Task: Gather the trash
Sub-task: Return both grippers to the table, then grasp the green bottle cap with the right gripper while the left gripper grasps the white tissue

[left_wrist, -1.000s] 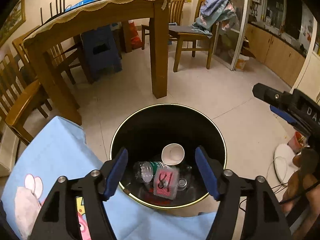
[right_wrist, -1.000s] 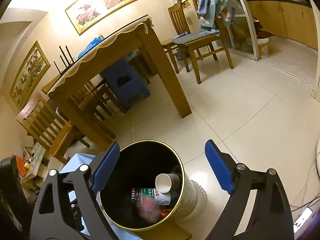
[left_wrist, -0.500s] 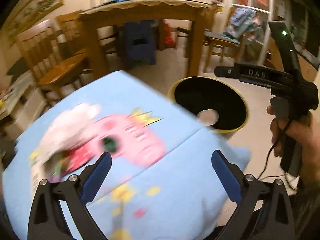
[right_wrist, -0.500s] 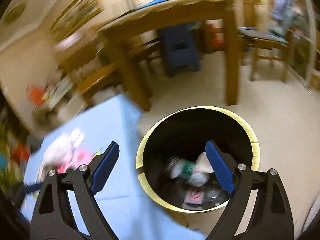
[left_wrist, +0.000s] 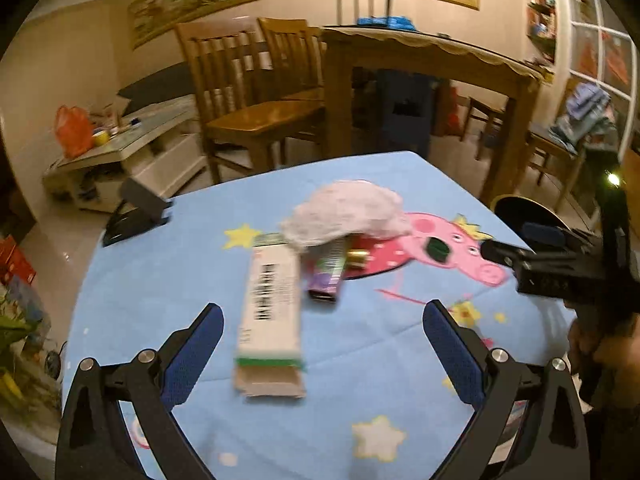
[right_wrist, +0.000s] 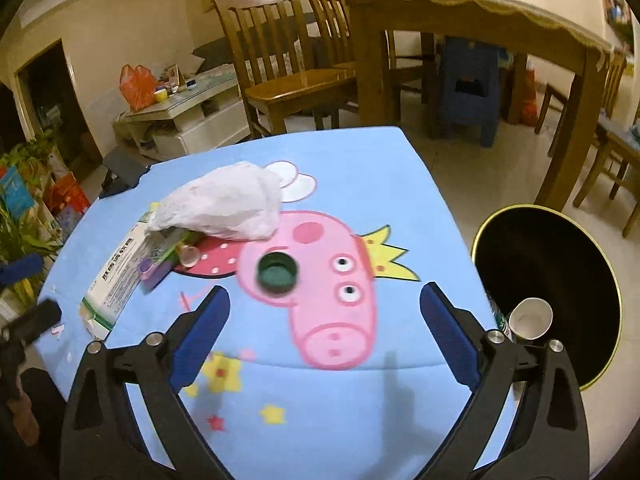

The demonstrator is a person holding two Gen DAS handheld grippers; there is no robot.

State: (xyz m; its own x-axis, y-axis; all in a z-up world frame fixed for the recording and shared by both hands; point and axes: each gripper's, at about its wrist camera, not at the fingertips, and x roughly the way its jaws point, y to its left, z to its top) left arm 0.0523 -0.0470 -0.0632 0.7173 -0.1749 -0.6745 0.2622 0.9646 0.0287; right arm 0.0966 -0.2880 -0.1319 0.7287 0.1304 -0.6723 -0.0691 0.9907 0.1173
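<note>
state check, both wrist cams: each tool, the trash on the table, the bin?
Left tool: open, empty, over the table.
Right tool: open, empty, jaws just opened wider.
Box: lying flat, near end flap open.
White bag: crumpled, resting on the box's far end.
Green cap: open side up, alone on the cloth.
Bin: uncovered, a paper cup inside.

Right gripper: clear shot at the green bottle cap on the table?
Probably yes. The right gripper is open and empty, and the green cap lies alone on the blue tablecloth just ahead of its fingertips, apart from the white bag.
</note>
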